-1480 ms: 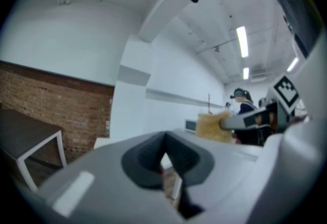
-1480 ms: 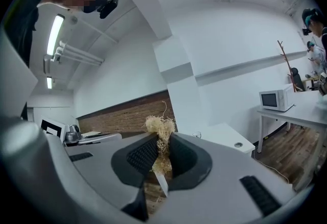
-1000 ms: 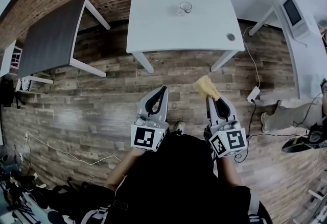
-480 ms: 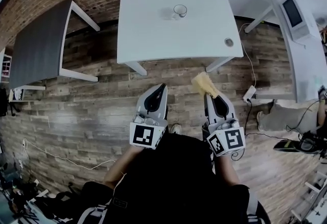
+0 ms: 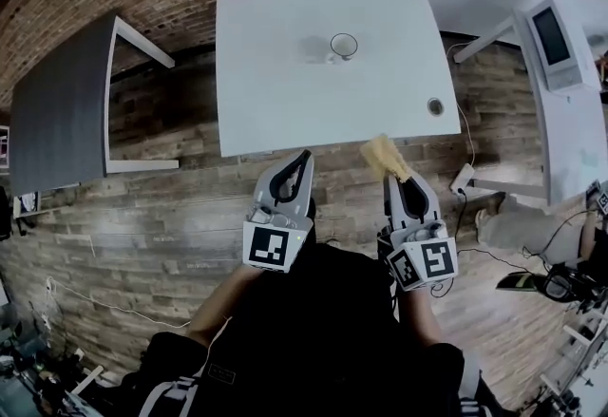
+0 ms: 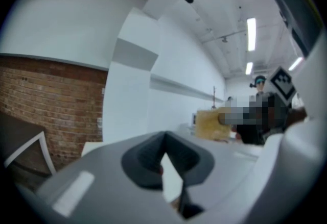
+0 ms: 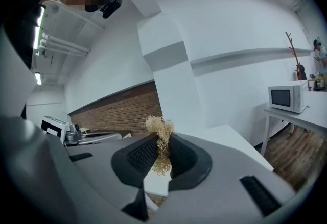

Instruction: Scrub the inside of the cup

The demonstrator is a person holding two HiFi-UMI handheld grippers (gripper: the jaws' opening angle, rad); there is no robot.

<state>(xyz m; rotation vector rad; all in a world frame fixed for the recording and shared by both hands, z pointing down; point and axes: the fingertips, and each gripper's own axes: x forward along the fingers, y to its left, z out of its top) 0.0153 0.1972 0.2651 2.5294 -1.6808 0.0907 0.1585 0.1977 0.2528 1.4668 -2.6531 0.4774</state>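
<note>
Here, the right hand-held gripper [image 5: 392,181] pinches a straw-coloured fibrous scrubber [image 5: 383,157] between its jaws. The left hand-held gripper [image 5: 302,161] is closed and empty. Both hover over the wooden floor [image 5: 171,216] beside the white counter [image 5: 275,92]. The cup [image 5: 343,47] stands upright on it, well apart from them.

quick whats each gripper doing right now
Left gripper: closed, nothing in it.
Right gripper: closed on the yellow scrubber.
</note>
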